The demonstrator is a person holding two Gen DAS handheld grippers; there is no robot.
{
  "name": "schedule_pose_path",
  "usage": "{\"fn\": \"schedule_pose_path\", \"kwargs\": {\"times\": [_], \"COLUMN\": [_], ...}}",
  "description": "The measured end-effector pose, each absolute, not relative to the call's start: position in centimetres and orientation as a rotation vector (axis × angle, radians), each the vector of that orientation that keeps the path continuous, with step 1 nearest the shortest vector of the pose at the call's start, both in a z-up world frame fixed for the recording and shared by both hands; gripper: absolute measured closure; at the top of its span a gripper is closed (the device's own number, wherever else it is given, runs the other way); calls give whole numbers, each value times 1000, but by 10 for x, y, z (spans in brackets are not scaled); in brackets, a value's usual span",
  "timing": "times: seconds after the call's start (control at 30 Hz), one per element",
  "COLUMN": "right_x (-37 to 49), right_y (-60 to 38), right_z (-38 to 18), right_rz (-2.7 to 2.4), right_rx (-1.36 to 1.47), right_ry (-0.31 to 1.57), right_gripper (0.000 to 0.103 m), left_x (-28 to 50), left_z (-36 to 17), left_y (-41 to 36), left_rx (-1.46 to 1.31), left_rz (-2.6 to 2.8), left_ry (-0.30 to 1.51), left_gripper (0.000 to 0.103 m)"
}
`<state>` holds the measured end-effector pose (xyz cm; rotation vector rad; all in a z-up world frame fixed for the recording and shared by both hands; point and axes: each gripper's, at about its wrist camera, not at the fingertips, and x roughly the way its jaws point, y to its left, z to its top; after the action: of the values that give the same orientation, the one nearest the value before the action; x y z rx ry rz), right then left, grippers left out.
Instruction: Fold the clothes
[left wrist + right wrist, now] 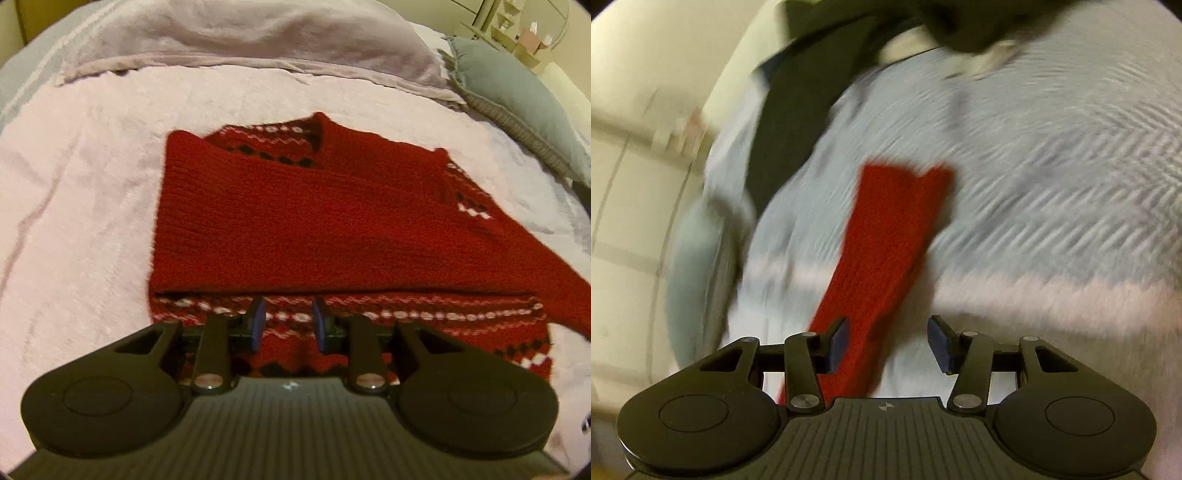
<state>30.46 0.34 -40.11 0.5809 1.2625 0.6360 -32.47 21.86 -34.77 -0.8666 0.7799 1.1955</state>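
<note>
Directly below left claw (289, 320): red sweater (295, 221).

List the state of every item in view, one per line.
red sweater: partly folded, lying flat on the bed.
sleeve: stretched out straight on the bedcover, ungripped.
left gripper: open, empty, over the sweater's patterned hem.
right gripper: open, empty, above the sleeve.
pink blanket: spread out, lightly creased.
grey pillow: lying at the bed's edge.

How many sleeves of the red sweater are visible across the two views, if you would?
2: one sleeve is folded across the red sweater; the other sleeve stretches out over the bedding.
</note>
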Motion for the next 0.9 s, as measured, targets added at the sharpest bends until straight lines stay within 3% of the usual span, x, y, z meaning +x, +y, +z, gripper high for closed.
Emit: {"fn": "schedule_pose_path", "kwargs": {"times": [0.13, 0.17, 0.2, 0.23, 0.3, 0.47, 0.67, 0.83, 0.87, 0.9], "right_x": [323, 324, 324, 325, 319, 259, 102, -59, -93, -127], "right_y": [-1, 2, 5, 8, 16, 71, 158, 186, 185, 184], "right_z": [-418, -417, -416, -412, -399, -319, -228, -214, -225, -236], "right_rz": [597, 609, 624, 645, 694, 940, 1439, 1919, 1981, 2034], "right_rx": [668, 658, 646, 625, 555, 230, -98, -377, -499, -626], "right_ry": [1255, 1250, 1245, 1254, 1225, 987, 659, 599, 602, 604], "right_gripper": [53, 59, 85, 95, 100, 100, 100, 100, 96, 77], "left_x": [-323, -323, -325, -327, -332, -351, -381, -404, -410, -415], "left_z": [-347, -346, -346, -345, -342, -337, -330, -322, -321, -321], "left_y": [216, 216, 216, 215, 215, 212, 201, 193, 192, 191], "left_rx": [-878, -882, -886, -891, -900, -939, -1014, -1042, -1050, -1061], "left_rz": [1196, 1200, 1203, 1207, 1215, 1238, 1262, 1287, 1293, 1296], "left_ry": [769, 766, 762, 756, 743, 693, 597, 559, 550, 542], "left_gripper": [80, 80, 80, 80, 80, 80, 81, 80, 80, 80]}}
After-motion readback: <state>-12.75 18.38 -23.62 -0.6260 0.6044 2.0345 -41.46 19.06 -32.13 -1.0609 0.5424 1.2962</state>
